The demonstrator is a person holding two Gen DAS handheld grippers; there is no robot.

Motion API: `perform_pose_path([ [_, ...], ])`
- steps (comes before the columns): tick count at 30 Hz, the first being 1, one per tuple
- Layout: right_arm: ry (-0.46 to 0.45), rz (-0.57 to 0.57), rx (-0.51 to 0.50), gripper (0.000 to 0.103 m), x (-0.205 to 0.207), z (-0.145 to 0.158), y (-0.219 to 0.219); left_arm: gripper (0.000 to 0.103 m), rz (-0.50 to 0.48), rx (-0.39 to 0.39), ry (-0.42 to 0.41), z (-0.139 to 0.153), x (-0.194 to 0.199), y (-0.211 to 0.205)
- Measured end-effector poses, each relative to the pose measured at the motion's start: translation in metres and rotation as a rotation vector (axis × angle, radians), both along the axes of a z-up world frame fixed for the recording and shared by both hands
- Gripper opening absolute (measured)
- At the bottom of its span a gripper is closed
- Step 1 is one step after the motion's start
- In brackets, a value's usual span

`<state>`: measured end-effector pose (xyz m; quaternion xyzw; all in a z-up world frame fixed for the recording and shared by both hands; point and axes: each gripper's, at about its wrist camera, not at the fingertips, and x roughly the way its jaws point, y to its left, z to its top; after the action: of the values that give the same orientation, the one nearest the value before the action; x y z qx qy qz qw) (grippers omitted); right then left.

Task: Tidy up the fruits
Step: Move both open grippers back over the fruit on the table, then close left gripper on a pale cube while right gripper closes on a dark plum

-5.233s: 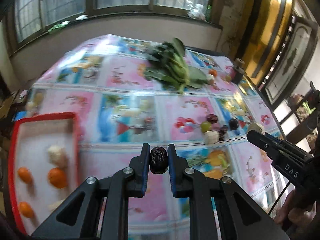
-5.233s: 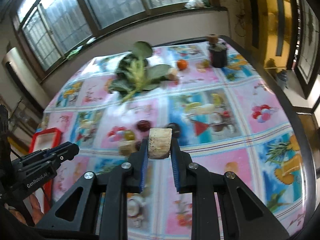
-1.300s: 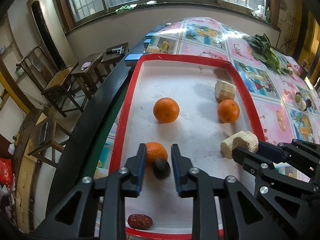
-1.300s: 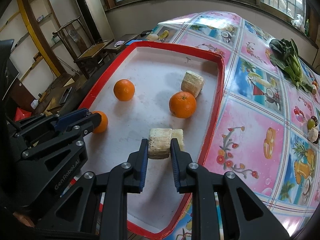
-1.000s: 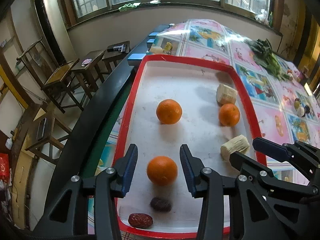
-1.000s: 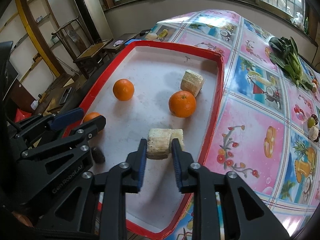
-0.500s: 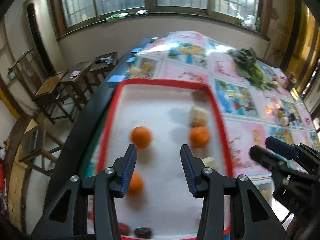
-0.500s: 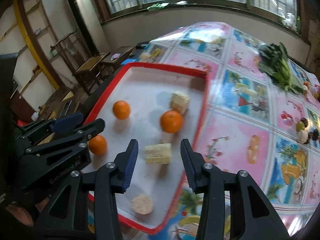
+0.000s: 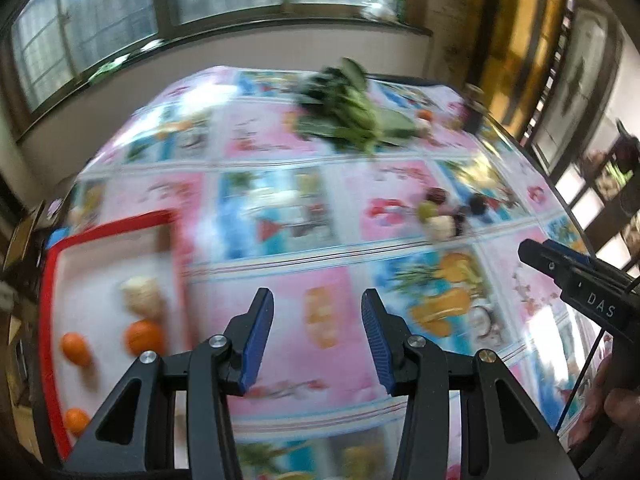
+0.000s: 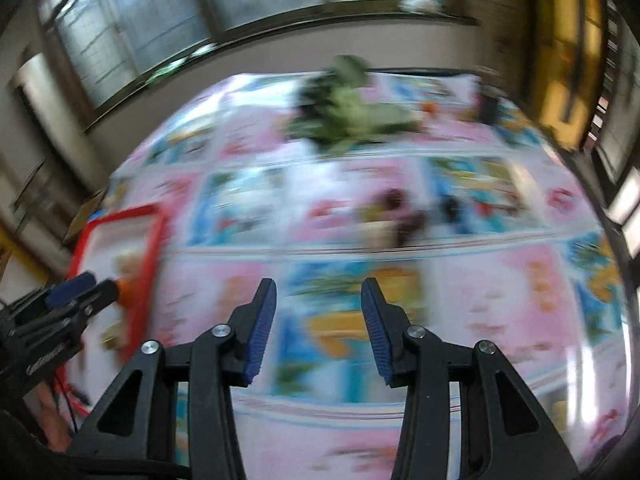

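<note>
Both views are motion-blurred. My left gripper [image 9: 318, 300] is open and empty above the patterned tablecloth. The red-rimmed white tray [image 9: 52, 264] lies to its left, holding oranges [image 9: 144, 336] and a pale chunk [image 9: 142, 294]. A cluster of small fruits [image 9: 444, 216], dark, green and pale, lies on the cloth ahead to the right. My right gripper [image 10: 318, 292] is open and empty, with the same cluster [image 10: 396, 216] ahead of it and the tray [image 10: 156, 236] at its left. The right gripper shows in the left wrist view [image 9: 540, 256].
A bunch of leafy greens [image 9: 352, 116] lies at the far side of the table, with a small orange fruit [image 9: 426, 115] and a dark cup [image 9: 474, 116] beside it. Windows line the far wall. The table's right edge [image 9: 560, 200] drops off.
Both grippers released their pieces into the tray, opened, and swung right from over the tray toward the middle of the table. The fruit cluster now lies ahead of them.
</note>
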<state>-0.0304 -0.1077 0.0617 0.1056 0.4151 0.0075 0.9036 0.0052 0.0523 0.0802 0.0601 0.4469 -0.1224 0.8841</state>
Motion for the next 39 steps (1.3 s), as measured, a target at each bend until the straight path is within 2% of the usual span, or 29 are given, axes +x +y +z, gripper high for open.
perform_pose_path([
  [4,-0.005,-0.076,0.028,0.046,-0.004,-0.003,-0.048,0.046,-0.048,0.018,0.016,-0.006,0.006,-0.036],
  [8,-0.003,-0.112,0.072,0.046,-0.008,-0.009,-0.075,0.046,-0.068,0.036,0.021,-0.009,0.007,-0.052],
  [14,0.003,-0.126,0.068,0.046,-0.007,-0.014,-0.088,0.046,-0.059,0.047,0.039,-0.019,0.023,-0.064],
  [19,0.013,-0.123,0.041,0.046,0.010,-0.020,-0.101,0.046,-0.040,0.031,0.062,-0.031,0.040,-0.075],
  [30,0.009,-0.029,0.020,0.046,0.063,-0.031,-0.103,0.046,-0.064,-0.028,0.100,-0.050,0.055,-0.093],
  [39,0.035,0.018,0.025,0.046,0.090,-0.049,-0.096,0.046,-0.067,-0.034,0.112,-0.061,0.065,-0.099],
])
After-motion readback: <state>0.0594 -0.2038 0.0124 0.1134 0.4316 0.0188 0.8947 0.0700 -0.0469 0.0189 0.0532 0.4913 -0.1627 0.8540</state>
